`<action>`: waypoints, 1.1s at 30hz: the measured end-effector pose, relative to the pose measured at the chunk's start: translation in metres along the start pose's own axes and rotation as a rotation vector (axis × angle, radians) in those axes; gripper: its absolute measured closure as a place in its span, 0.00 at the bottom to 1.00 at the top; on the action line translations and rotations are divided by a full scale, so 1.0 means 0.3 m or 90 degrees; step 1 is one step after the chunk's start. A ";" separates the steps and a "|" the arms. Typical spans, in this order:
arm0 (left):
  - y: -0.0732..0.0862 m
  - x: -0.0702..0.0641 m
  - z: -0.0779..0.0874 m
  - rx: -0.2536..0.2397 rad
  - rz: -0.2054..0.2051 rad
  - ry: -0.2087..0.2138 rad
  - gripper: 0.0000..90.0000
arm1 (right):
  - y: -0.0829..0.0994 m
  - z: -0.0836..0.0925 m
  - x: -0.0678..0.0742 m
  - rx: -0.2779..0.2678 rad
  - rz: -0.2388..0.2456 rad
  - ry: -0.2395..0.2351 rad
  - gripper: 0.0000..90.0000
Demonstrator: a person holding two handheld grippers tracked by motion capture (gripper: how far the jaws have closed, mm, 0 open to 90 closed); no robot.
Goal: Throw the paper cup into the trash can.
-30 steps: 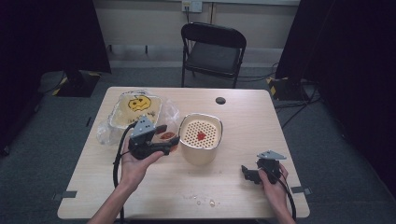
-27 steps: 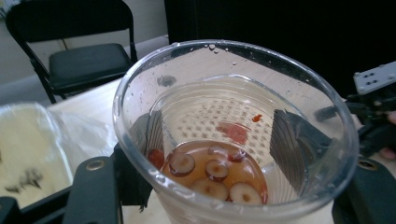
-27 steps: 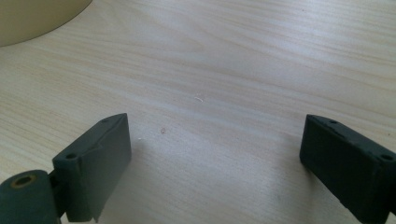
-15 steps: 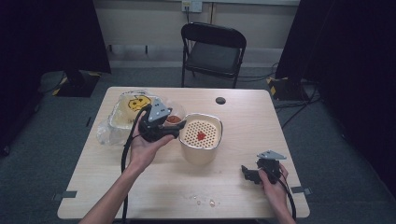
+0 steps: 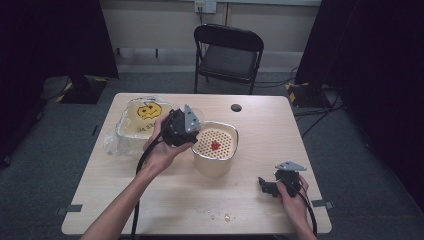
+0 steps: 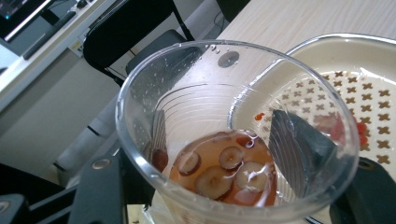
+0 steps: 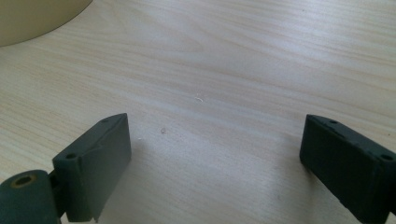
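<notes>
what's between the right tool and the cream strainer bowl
Only bare tabletop separates the right tool from the cream strainer bowl, as the high view shows; its jaws stand open over plain wood.

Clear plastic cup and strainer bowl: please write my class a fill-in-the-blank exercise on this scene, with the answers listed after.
1. The left tool is shut on a clear plastic ____ holding reddish liquid and fruit slices.
2. The cream strainer bowl has a ____ piece lying on its perforated insert.
3. The right tool rests by the table edge with its jaws ____.
4. Behind the table stands a black folding ____.

Answers: cup; red; open; chair
</notes>
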State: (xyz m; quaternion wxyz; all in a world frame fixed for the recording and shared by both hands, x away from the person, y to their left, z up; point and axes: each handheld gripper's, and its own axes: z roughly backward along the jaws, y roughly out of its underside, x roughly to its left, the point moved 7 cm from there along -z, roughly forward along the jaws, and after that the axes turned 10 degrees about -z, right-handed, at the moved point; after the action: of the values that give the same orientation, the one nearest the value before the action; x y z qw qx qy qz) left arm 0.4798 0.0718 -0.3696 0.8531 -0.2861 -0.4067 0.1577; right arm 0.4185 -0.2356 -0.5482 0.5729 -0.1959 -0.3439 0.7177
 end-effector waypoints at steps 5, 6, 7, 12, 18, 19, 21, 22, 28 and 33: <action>-0.025 -0.011 -0.023 0.007 -0.071 -0.046 0.41 | 0.000 0.000 0.000 0.000 0.000 0.000 0.09; -0.027 -0.013 -0.025 0.010 -0.083 -0.053 0.41 | 0.000 0.000 0.000 0.000 0.000 0.000 0.09; -0.030 -0.014 -0.028 0.008 -0.090 -0.060 0.41 | 0.000 0.000 0.000 0.000 0.000 0.000 0.09; -0.034 -0.021 -0.050 0.017 -0.130 -0.090 0.41 | 0.000 0.000 0.000 0.000 0.000 0.000 0.09; -0.031 -0.016 -0.075 0.043 -0.185 -0.100 0.41 | 0.000 0.000 0.000 0.000 0.000 0.000 0.09; -0.031 -0.016 -0.075 0.043 -0.185 -0.100 0.41 | 0.000 0.000 0.000 0.000 0.000 0.000 0.09; -0.032 -0.021 -0.082 0.056 -0.219 -0.115 0.41 | 0.000 0.000 0.000 0.000 0.000 0.000 0.09; -0.034 -0.023 -0.083 0.065 -0.240 -0.119 0.41 | 0.000 0.000 0.000 0.000 0.000 0.000 0.09; -0.052 -0.038 -0.095 0.084 -0.306 -0.133 0.41 | 0.000 0.000 0.000 0.000 0.000 0.000 0.09; -0.062 -0.049 -0.106 0.104 -0.357 -0.147 0.41 | 0.000 0.000 0.000 0.000 0.000 0.000 0.09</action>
State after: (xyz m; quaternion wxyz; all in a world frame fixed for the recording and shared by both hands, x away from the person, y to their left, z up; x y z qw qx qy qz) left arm 0.4963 0.0384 -0.3829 0.8318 -0.0739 -0.5498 -0.0202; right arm 0.4185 -0.2356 -0.5482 0.5732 -0.1959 -0.3441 0.7174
